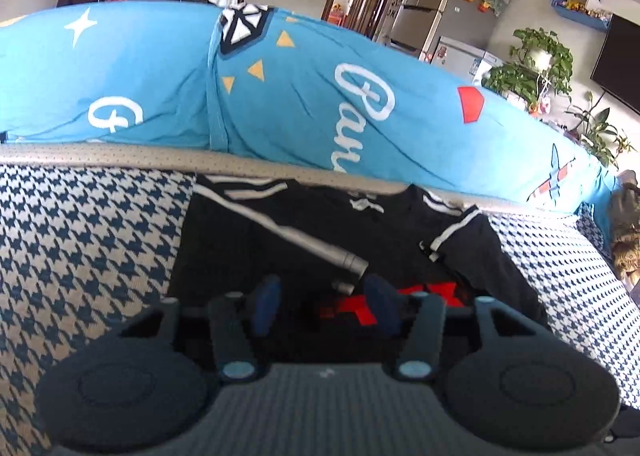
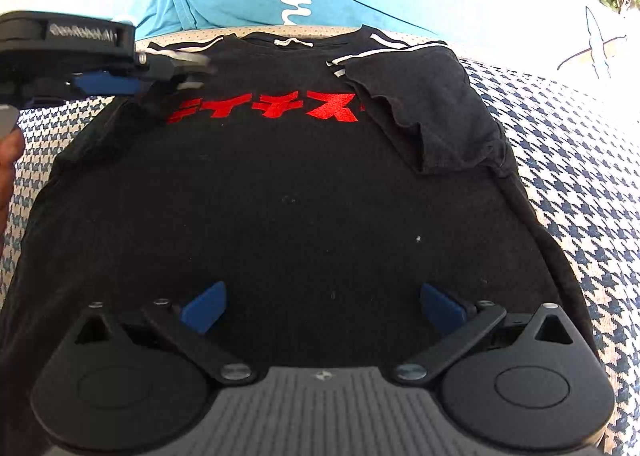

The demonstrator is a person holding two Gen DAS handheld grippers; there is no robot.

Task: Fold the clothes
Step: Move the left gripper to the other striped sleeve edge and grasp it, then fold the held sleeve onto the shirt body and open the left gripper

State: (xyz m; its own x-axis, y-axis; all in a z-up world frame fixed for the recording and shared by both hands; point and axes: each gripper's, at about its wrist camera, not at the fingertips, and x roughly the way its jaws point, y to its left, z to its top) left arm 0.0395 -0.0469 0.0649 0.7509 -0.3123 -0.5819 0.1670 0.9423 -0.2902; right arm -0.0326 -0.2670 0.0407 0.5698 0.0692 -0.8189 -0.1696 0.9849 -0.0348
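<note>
Showing, from the left wrist, the left gripper [image 1: 324,302] with its blue pads partly apart and nothing between them. Just ahead and below, a black T-shirt [image 1: 256,248] spread flat on a houndstooth-covered cushion [image 1: 88,240], collar at the far end, against a blue printed pillow [image 1: 280,88]. Red lettering [image 1: 360,308] visible between the fingers; white-striped sleeve [image 1: 460,232] ahead and to the right, lying folded in.

Showing, from the right wrist, the right gripper [image 2: 322,308] with pads wide apart, empty, poised over the lower body of the T-shirt [image 2: 300,216]. Far right sleeve [image 2: 424,112] already turned inward over the chest, hem rippled. Left gripper [image 2: 176,68] far ahead to the left, at the striped shoulder, a hand [image 2: 10,160] behind it.

Probably light, limp knit cloth: no stiffness, draping and wrinkling when lifted, likely to cling slightly to the woven cover. Best taken by pinching a doubled edge — shoulder seam, sleeve cuff or bottom hem corner — rather than the flat middle.
</note>
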